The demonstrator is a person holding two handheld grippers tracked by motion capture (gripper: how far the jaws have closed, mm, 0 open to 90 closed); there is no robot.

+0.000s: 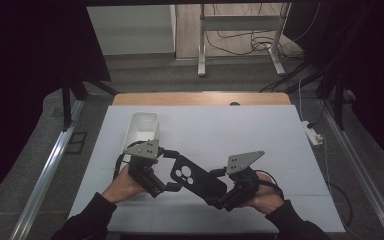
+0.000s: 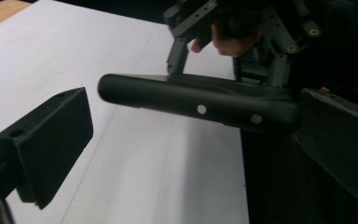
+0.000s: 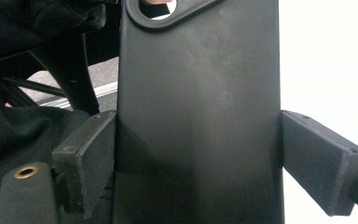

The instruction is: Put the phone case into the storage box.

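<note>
Case point(image 1: 198, 178): one, matte black, a flat phone shell with a rounded camera cut-out holding three round holes near its upper-left end. You hold it off the mat, slanted from upper left to lower right, between your two grippers at the near middle of the mat. In the left gripper view its rim point(image 2: 200, 100) shows two small pale dots.

Right gripper point(image 1: 219, 199): one. Its jaws pinch the case across its width at the lower-right end; in the right gripper view both pads point(image 3: 86, 156) sit flush on the case's side edges point(image 3: 198, 116).

Left gripper point(image 1: 172, 170): one. Its jaws stand spread around the upper-left end. In the left gripper view one pad point(image 2: 51, 140) is well clear of the rim; the other meets the case's far end.

Bin point(image 1: 142, 131): one, white, oblong, just beyond your left gripper, near the mat's left edge.

Mat point(image 1: 240, 130): one, pale, over a wooden table point(image 1: 200, 98). Bare room lies ahead and to the right of the case; a narrower bare strip lies between your hands and the near edge.
</note>
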